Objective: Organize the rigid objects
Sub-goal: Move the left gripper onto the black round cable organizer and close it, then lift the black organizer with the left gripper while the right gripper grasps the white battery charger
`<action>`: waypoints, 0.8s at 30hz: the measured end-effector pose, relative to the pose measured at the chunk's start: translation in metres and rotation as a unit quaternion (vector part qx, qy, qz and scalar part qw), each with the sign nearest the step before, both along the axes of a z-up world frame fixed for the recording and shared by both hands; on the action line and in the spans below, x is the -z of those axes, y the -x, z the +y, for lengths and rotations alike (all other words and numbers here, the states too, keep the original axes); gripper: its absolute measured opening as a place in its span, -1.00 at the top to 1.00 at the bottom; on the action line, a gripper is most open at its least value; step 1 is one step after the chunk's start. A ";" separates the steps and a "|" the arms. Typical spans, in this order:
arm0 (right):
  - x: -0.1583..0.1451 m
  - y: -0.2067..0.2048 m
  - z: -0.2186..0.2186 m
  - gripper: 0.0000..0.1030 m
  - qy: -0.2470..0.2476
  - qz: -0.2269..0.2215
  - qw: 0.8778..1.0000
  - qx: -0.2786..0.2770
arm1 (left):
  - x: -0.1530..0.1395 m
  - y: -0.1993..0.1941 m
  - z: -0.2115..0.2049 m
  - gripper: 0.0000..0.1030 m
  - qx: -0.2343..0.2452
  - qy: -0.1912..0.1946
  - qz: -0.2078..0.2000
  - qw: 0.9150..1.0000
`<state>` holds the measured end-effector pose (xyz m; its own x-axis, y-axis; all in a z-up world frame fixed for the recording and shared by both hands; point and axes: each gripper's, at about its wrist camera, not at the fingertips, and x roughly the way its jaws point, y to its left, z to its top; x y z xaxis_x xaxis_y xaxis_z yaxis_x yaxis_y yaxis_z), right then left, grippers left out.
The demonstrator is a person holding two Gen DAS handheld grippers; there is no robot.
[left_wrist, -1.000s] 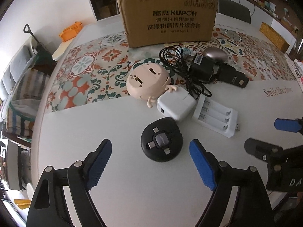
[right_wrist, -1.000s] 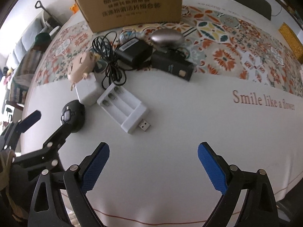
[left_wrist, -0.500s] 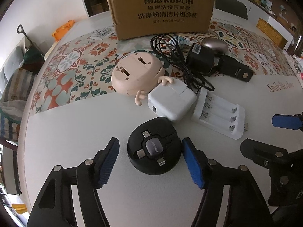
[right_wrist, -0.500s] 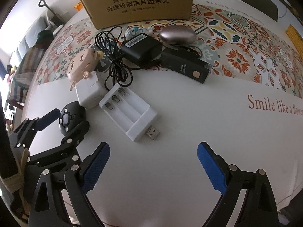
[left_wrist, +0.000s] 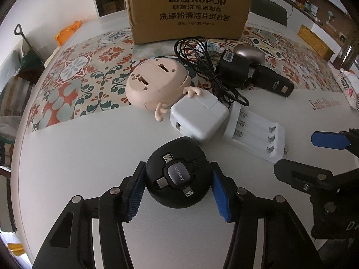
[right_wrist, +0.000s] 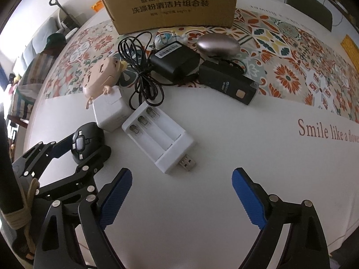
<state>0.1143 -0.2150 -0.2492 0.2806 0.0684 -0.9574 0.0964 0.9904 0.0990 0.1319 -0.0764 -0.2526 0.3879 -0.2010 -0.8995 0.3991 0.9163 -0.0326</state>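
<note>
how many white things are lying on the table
2. A white square power adapter lies beside the peach cartoon figure, and a white three-slot battery charger with a USB plug lies alongside the adapter's other side. More may be hidden under the black cable pile.

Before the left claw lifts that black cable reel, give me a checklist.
1. Centring: black cable reel sits midway in left claw, whose jaws have just been closing: ok.
2. Both pads touch the reel: ok.
3. Reel clear of white charger: cannot tell, very close.
4. The right claw, just closing slightly, has nothing between its pads: ok.
5. The cardboard box is open on top: cannot tell.
</note>
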 end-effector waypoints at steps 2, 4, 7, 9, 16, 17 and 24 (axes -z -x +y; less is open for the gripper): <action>-0.001 -0.001 0.003 -0.75 0.004 -0.001 1.000 -0.004 | -0.002 0.001 0.003 -0.06 -0.002 0.003 -0.001 1.000; -0.001 -0.003 0.005 -0.74 0.009 -0.005 1.000 -0.012 | -0.006 0.002 0.005 -0.06 -0.007 0.006 -0.004 1.000; -0.002 -0.005 0.006 -0.74 0.016 -0.012 0.999 -0.029 | -0.010 0.005 0.006 -0.06 -0.020 0.009 -0.003 1.000; -0.001 -0.007 0.007 -0.72 0.022 -0.014 0.999 -0.042 | -0.012 0.007 0.008 -0.06 -0.036 0.012 0.001 0.999; 0.000 -0.025 0.014 -0.63 0.038 -0.026 0.990 -0.135 | -0.015 0.015 0.016 -0.06 -0.117 0.013 0.009 0.993; 0.001 -0.027 0.016 -0.62 0.039 -0.028 0.988 -0.150 | -0.015 0.016 0.017 -0.06 -0.124 0.012 0.010 0.992; 0.007 -0.042 0.032 -0.50 0.054 -0.041 0.971 -0.230 | -0.012 0.020 0.024 -0.06 -0.182 0.010 0.017 0.983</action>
<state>0.1560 -0.1828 -0.2564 0.3195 0.1052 -0.9417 -0.3619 0.9320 -0.0187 0.1124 -0.0524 -0.2403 0.4074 -0.0719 -0.9104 0.0423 0.9973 -0.0598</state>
